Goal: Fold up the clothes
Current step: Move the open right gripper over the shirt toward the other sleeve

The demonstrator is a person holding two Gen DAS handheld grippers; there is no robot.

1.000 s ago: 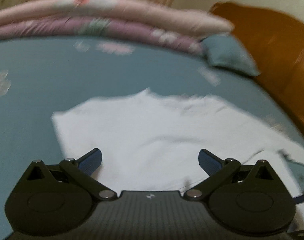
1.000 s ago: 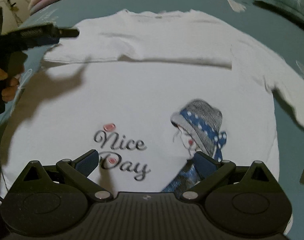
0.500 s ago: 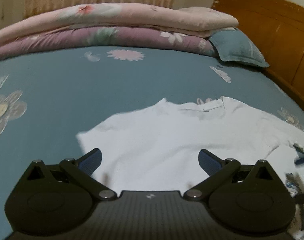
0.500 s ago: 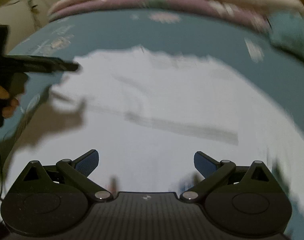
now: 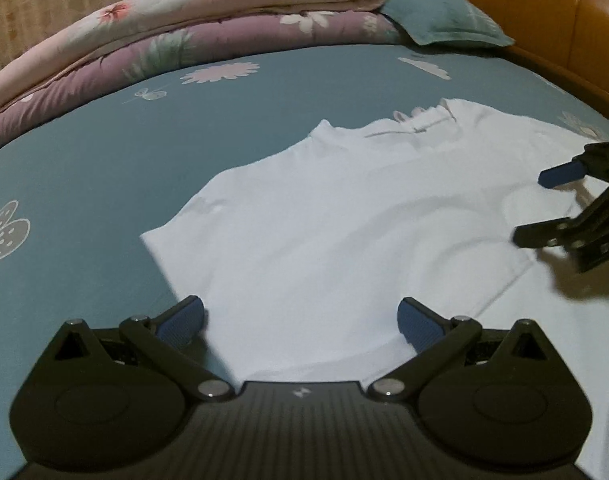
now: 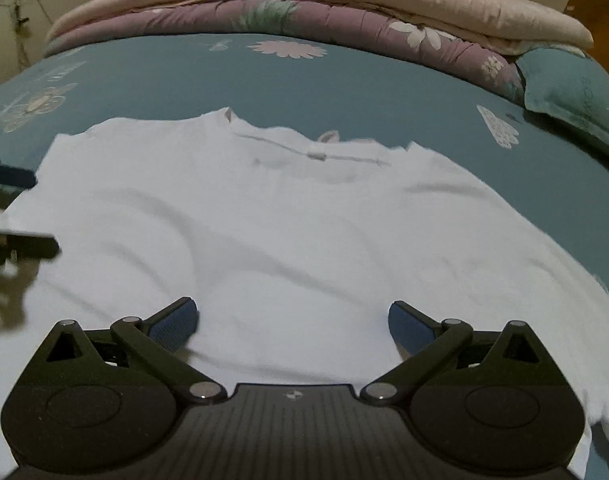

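Note:
A white T-shirt [image 5: 344, 220] lies flat on the teal bed sheet [image 5: 84, 168], collar [image 6: 316, 154] toward the far side. My left gripper [image 5: 300, 318] hovers open over the shirt's near left edge, nothing between its blue pads. In the same view my right gripper [image 5: 538, 206] shows at the right, open, low over the shirt's right side. In the right wrist view the right gripper [image 6: 290, 318] is open above the shirt's [image 6: 304, 240] chest area. There the left gripper [image 6: 46, 212] appears at the left edge, open around the sleeve edge.
Folded pink and purple floral quilts [image 5: 208, 28] are stacked along the far side of the bed. A teal pillow [image 5: 440, 20] leans by the wooden headboard [image 5: 564, 32] at the right. Bare sheet [image 6: 184, 80] stretches beyond the collar.
Both grippers have dropped low toward the shirt's upper half and moved closer together. The right view no longer shows the printed front. Both stay open.

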